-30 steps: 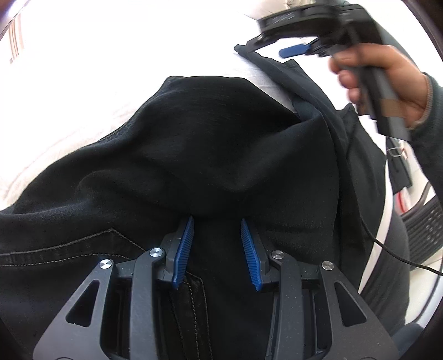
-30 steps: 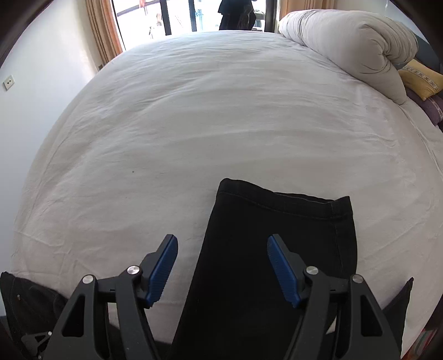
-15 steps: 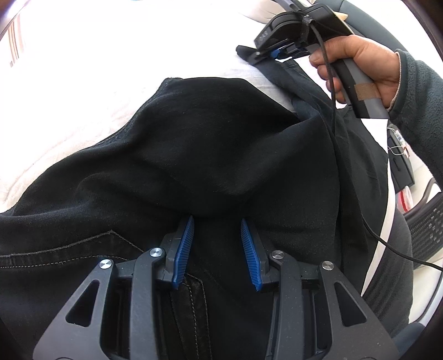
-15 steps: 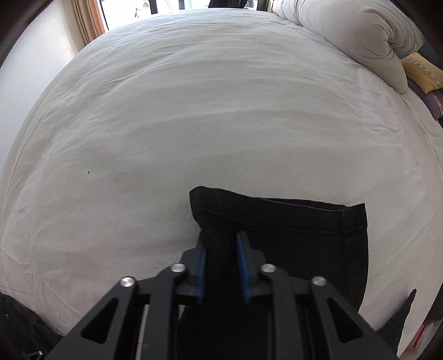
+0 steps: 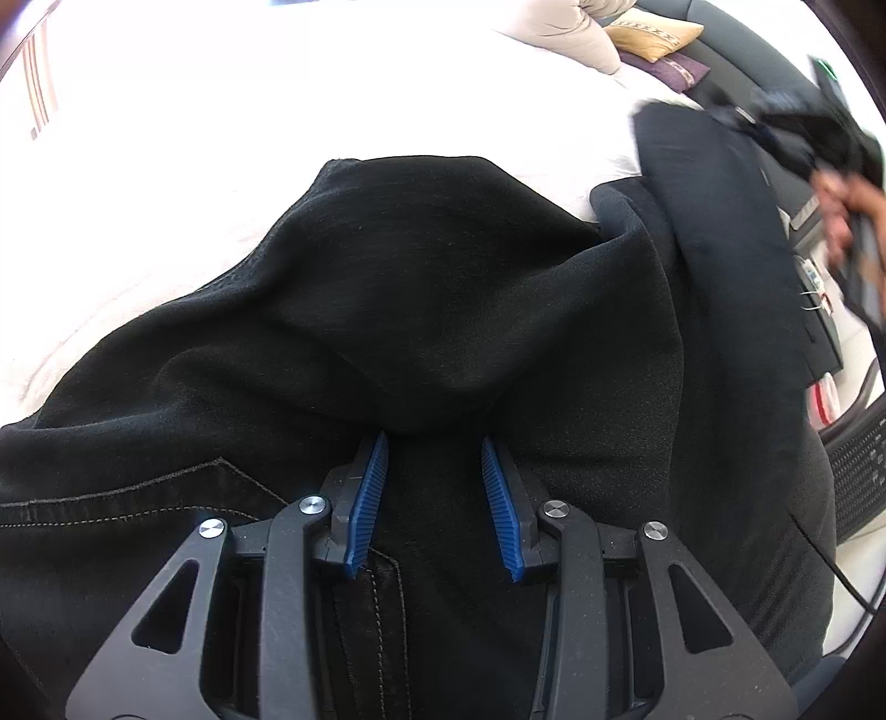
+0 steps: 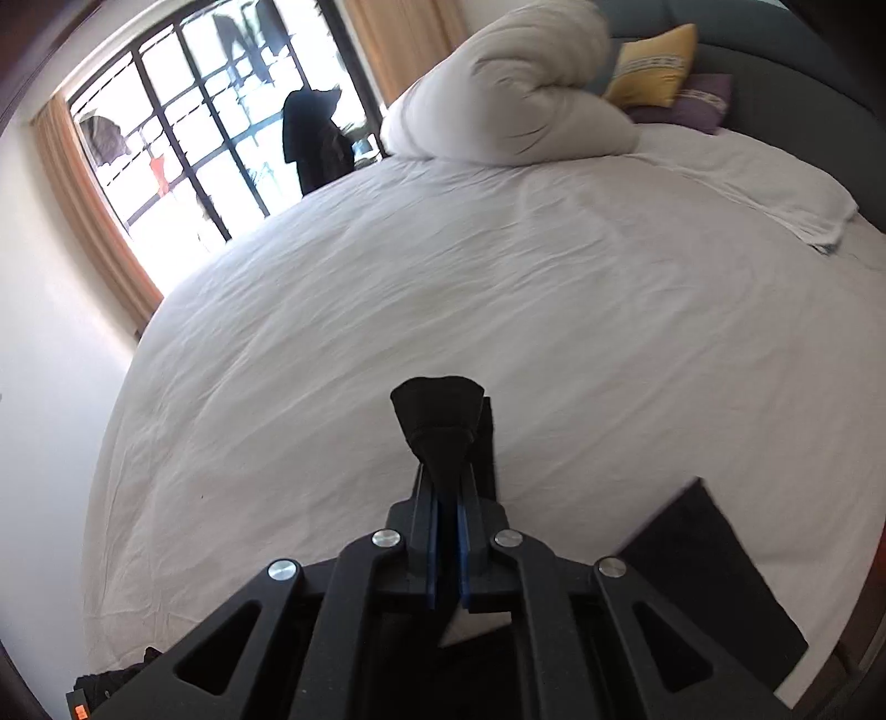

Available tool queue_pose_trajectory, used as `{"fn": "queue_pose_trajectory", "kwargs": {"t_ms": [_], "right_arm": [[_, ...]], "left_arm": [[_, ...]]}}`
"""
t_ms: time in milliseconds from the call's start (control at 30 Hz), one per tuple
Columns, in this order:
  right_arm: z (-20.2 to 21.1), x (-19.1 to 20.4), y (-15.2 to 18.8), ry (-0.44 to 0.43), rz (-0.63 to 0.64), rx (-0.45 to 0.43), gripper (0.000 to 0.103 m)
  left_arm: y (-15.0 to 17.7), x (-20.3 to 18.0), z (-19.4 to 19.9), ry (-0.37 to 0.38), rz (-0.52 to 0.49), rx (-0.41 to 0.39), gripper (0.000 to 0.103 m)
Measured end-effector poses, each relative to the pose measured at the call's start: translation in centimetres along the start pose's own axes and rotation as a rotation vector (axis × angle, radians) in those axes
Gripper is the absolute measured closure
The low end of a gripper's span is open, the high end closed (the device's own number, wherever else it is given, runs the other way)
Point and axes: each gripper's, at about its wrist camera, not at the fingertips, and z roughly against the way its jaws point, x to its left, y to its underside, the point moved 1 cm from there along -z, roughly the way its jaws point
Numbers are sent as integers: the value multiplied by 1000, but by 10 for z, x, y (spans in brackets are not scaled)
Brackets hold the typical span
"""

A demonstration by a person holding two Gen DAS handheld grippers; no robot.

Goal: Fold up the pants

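1. Left wrist view: the black pants lie bunched on the white bed, waist end nearest the camera. The left tool hovers over the fly seam with jaws apart, holding nothing. At far right the blurred right tool carries one leg's end raised off the bed. The long axis appears to run from the waist away toward the pillows. With the waist unpinned, a strong pull could drag the whole garment.

2. Right wrist view: the right tool is clamped on a bunched hem above the bed. The small bite could slip and spoil the fold.
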Motion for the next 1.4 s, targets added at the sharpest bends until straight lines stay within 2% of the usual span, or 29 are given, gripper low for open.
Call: {"fn": "queue_pose_trajectory", "kwargs": {"t_ms": [67, 200, 333, 533, 700, 867, 1033, 1233, 1400], "right_arm": [[19, -39, 10, 17, -91, -32, 97], [27, -108, 48, 41, -285, -9, 97], [17, -143, 77, 45, -405, 15, 97], [23, -145, 78, -1, -438, -34, 97], [48, -111, 50, -27, -241, -121, 97], [68, -96, 30, -78, -187, -180, 97], [63, -112, 46, -49, -217, -160, 97], [32, -158, 87, 23, -400, -40, 97], [51, -143, 69, 1, -308, -106, 97]], "left_arm": [[0, -4, 0, -12, 8, 0, 68], [0, -14, -1, -32, 36, -3, 68], [0, -21, 0, -36, 60, 2, 68], [-5, -30, 2, -43, 85, 6, 63], [-1, -44, -3, -70, 57, -17, 59], [5, -49, -3, -72, 47, -32, 58], [8, -46, 2, -70, 39, -45, 58], [12, -52, 4, -81, 25, -56, 58], [14, -58, 4, -95, 13, -62, 58]]}}
